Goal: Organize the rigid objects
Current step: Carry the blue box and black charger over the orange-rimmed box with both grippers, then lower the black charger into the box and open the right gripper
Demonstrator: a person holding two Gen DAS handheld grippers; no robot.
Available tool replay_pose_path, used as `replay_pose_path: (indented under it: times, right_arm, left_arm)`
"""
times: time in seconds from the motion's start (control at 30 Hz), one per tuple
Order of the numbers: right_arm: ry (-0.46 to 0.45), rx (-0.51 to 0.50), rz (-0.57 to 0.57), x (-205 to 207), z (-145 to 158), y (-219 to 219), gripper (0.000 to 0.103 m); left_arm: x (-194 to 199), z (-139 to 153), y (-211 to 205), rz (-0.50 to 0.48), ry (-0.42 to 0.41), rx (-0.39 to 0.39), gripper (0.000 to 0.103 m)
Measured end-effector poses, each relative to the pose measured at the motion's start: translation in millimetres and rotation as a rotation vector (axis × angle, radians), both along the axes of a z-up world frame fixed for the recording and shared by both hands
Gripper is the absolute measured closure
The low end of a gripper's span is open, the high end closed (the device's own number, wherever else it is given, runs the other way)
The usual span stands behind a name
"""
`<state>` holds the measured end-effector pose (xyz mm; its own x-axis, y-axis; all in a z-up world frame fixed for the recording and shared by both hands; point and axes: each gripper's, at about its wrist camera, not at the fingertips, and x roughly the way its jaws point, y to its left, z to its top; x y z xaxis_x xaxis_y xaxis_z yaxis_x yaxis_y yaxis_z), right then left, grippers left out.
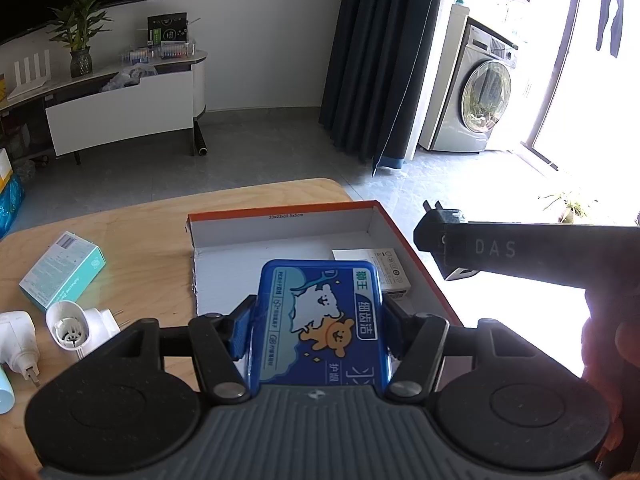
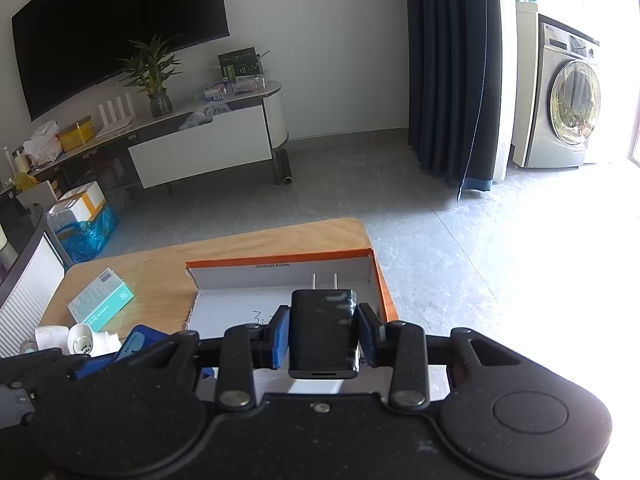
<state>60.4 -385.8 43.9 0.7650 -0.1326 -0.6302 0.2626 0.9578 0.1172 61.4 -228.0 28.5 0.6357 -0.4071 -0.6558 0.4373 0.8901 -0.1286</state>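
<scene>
A blue case point(image 1: 320, 320) with cartoon bears on its lid sits clamped between the blue pads of the left gripper point(image 1: 316, 330), held over the near part of an open shallow box point(image 1: 280, 226) with orange outer walls and a white inside. In the box, to the right of the case and partly hidden by it, lies a small white carton point(image 1: 390, 270) against the right wall. The right gripper point(image 2: 323, 336) is clenched on a black charger point(image 2: 323, 332), its two metal prongs pointing away toward the far wall of the same box point(image 2: 280, 270); in the left wrist view this charger point(image 1: 438, 234) shows at the right, above the box's right edge, with the right gripper's dark finger marked with letters behind it. The box rests on a light wooden table point(image 1: 132, 232). On the table to the left of the box lies a teal and white carton point(image 1: 62, 270), well apart from it, and nearer, at the table's left edge, two white plug-in devices point(image 1: 80, 324) lie close together. Beyond the table are a grey tiled floor, a low white cabinet with a potted plant point(image 1: 80, 40), a dark curtain and a washing machine point(image 1: 480, 96).
</scene>
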Motion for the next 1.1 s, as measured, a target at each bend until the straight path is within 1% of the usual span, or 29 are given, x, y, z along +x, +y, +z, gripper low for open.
replay_pose_path:
  times: [0.4, 0.53, 0.9, 0.97, 1.03, 1.1]
  right_arm:
    - [0.02, 0.013, 0.023, 17.8, -4.8, -6.8, 0.059]
    - [0.031, 0.012, 0.03, 25.4, -5.4, -7.8, 0.059]
    - [0.066, 0.034, 0.055, 55.4, -11.5, -13.6, 0.059]
    - [0.064, 0.034, 0.062, 60.6, -11.0, -15.0, 0.059]
    - [0.036, 0.024, 0.049, 63.3, -9.1, -18.6, 0.058]
    - [0.004, 0.046, 0.049, 62.2, -6.4, -24.1, 0.058]
  left_arm:
    - [6.3, -4.2, -4.3, 0.016, 0.02, 0.016, 0.04]
    - [10.3, -4.0, -5.0, 0.022, 0.026, 0.011, 0.04]
    - [13.1, -5.2, -3.3, 0.025, 0.033, 0.008, 0.04]
    - [13.7, -5.9, -3.6, 0.027, 0.036, 0.009, 0.04]
    - [14.5, -6.2, -4.1, 0.026, 0.039, 0.01, 0.04]
    - [14.9, -6.5, -4.1, 0.027, 0.039, 0.012, 0.04]
